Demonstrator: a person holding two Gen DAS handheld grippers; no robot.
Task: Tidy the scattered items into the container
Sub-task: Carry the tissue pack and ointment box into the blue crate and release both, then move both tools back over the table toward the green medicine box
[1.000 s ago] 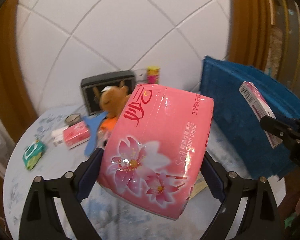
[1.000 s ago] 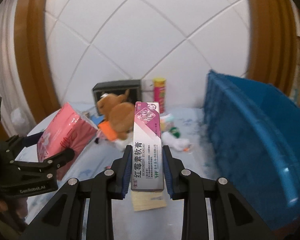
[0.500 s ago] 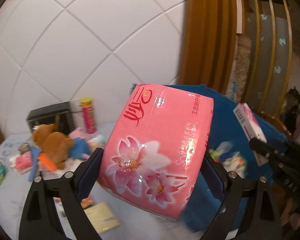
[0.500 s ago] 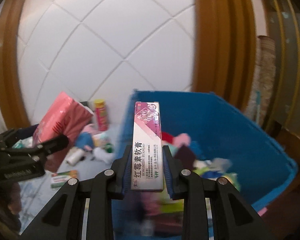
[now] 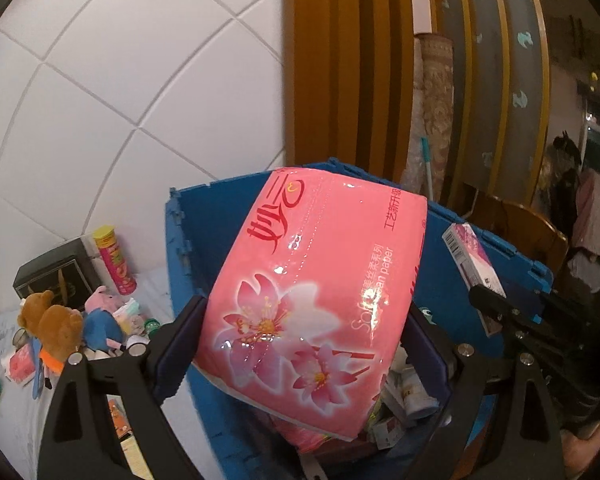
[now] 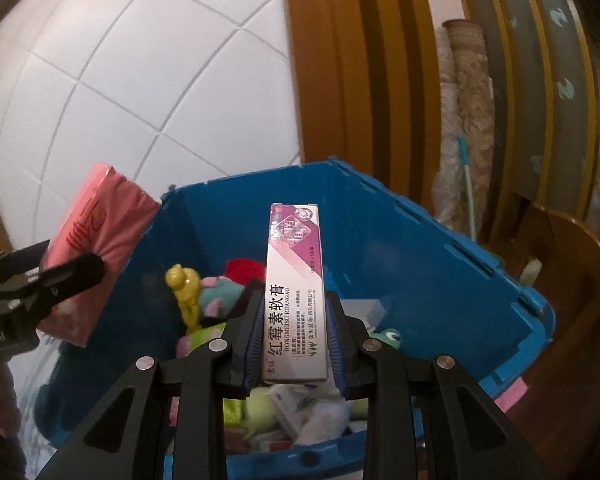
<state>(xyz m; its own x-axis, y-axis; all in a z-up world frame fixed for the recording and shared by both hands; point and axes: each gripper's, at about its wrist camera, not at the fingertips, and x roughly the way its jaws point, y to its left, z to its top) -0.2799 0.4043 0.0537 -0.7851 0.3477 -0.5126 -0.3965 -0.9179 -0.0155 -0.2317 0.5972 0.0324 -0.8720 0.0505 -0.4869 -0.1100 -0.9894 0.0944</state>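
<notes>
Left gripper (image 5: 300,344): clamped wide on a glossy pink soft-pack of tissue paper printed with flowers (image 5: 316,296), pads pressing its two short sides; pack tilted, upper end toward the far wall of the bin.
Right gripper (image 6: 294,344): closed narrow on a slim pink-and-purple cardboard ointment box (image 6: 294,296), gripped at its lower half, standing upright between the blue pads.
Blue plastic storage bin (image 6: 440,256): open-topped, directly below and ahead of both grippers; tissue pack at its left edge, ointment box over its middle.
Only in left view: round table (image 5: 16,432) left of the bin, with a brown plush bear (image 5: 52,324), a blue-and-pink plush toy (image 5: 102,320), a yellow-lidded pink canister (image 5: 114,262), a black box (image 5: 54,276) and small packets.
Only in right view: bin interior, holding a yellow figurine (image 6: 186,288), a red cloth (image 6: 246,270), a green frog toy (image 6: 388,336) and soft toys.
Shared: each view catches the other gripper's load from the side.
</notes>
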